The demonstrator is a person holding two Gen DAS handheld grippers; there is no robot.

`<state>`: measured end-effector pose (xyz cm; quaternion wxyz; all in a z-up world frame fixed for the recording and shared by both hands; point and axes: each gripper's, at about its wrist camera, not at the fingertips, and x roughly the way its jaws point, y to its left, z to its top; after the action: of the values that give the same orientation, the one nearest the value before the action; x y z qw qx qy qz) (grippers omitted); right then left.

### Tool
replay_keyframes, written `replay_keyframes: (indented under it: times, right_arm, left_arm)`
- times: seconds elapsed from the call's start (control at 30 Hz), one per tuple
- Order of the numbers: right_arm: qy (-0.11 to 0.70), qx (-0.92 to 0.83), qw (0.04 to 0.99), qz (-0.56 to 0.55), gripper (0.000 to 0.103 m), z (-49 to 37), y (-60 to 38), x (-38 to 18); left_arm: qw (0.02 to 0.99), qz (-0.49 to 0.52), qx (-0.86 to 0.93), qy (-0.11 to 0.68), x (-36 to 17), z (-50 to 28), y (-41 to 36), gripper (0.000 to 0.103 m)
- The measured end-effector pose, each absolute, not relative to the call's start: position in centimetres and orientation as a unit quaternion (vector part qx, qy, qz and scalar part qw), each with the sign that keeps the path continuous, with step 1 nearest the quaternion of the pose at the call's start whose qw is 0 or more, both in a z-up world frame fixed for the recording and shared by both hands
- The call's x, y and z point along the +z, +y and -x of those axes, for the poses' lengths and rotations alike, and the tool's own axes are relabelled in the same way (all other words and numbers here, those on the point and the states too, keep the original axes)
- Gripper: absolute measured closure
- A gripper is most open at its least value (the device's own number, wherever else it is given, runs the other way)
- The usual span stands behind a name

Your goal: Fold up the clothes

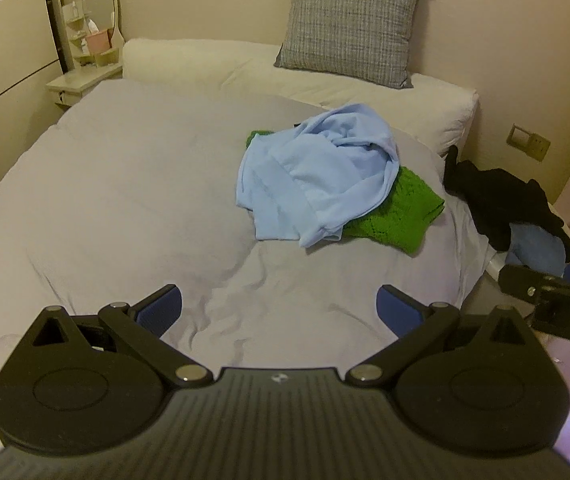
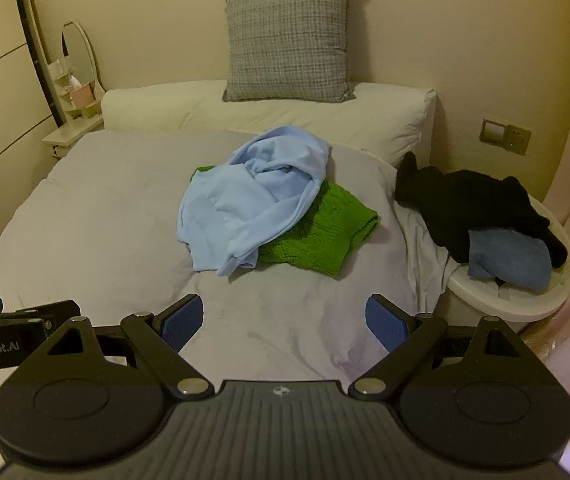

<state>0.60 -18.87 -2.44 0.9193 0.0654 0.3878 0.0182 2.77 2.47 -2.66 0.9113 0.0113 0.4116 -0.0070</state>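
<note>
A crumpled light blue garment (image 1: 313,176) (image 2: 249,204) lies on the bed, on top of a green knitted garment (image 1: 397,212) (image 2: 325,232). My left gripper (image 1: 279,312) is open and empty, held above the grey bedspread (image 1: 125,184) well short of the clothes. My right gripper (image 2: 285,320) is open and empty too, also short of the pile. The right gripper's body shows at the right edge of the left wrist view (image 1: 557,304); the left gripper's body shows at the left edge of the right wrist view (image 2: 9,332).
A white basket (image 2: 525,300) beside the bed holds black clothes (image 1: 501,200) (image 2: 477,204) and a blue cloth (image 2: 509,260). A grey checked cushion (image 1: 349,20) (image 2: 289,40) leans on white pillows (image 2: 245,112). A nightstand with a mirror (image 1: 85,72) stands at back left.
</note>
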Motion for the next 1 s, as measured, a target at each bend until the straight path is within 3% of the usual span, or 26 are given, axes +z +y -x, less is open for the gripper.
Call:
replay_keyframes:
  times: [1.0]
  right_arm:
    - [0.410,0.026,0.911,-0.031,0.012,-4.4,-16.7,-3.8]
  left_arm:
    - [0.903,0.013,-0.009,0.430,-4.6,-6.0,4.4,0.001]
